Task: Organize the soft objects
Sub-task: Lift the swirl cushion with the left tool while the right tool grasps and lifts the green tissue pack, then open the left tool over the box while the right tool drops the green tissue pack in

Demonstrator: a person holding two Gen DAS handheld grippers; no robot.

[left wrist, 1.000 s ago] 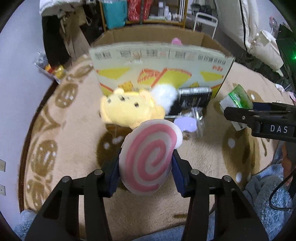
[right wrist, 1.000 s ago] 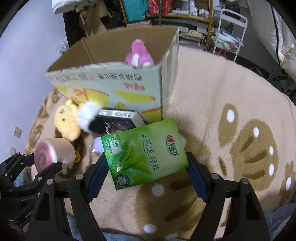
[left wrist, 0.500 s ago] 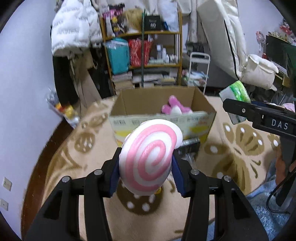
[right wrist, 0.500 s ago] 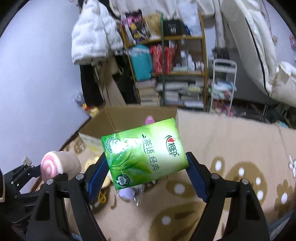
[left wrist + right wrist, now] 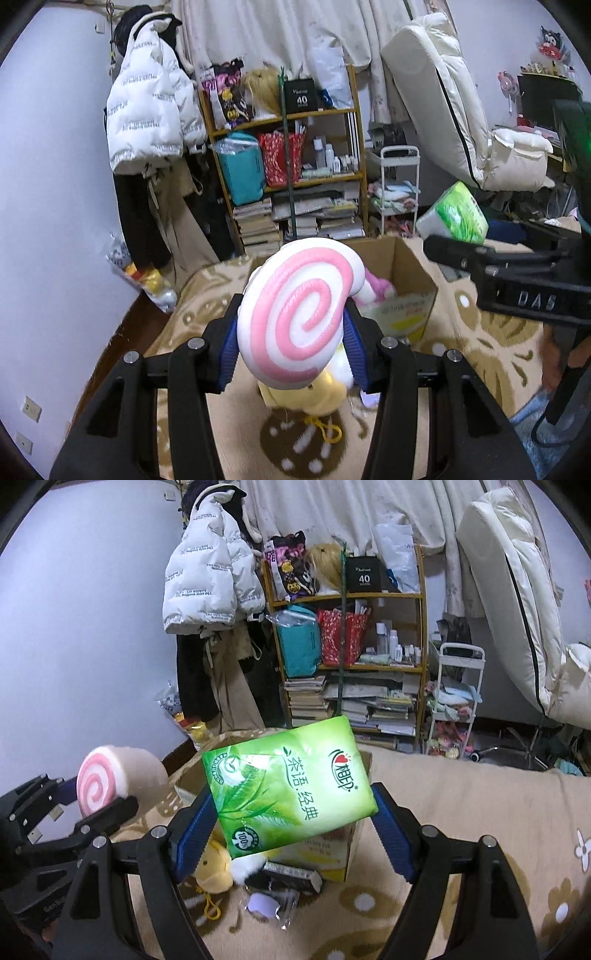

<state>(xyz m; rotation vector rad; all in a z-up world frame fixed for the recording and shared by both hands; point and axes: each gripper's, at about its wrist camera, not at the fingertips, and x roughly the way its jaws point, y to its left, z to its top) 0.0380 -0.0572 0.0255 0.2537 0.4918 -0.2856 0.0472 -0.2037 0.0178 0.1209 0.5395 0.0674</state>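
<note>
My left gripper (image 5: 291, 354) is shut on a pink-and-white swirl roll plush (image 5: 295, 314), held up above the rug; the plush also shows in the right wrist view (image 5: 110, 779). My right gripper (image 5: 291, 830) is shut on a green tissue pack (image 5: 291, 790), also raised; the pack also shows in the left wrist view (image 5: 456, 214). An open cardboard box (image 5: 410, 295) stands on the rug with a pink plush (image 5: 376, 290) inside. A yellow plush (image 5: 214, 867) with a white tuft lies in front of the box.
A black box (image 5: 288, 880) and a clear bag with a lilac item (image 5: 266, 904) lie by the cardboard box (image 5: 340, 853). A cluttered shelf (image 5: 295, 166), hanging coats (image 5: 151, 122), a white cart (image 5: 399, 184) and a folded mattress (image 5: 436, 99) stand behind.
Both grippers have risen and tilted up with their loads; the view went from looking down at the box and rug to facing the room. The box now lies below and ahead.
</note>
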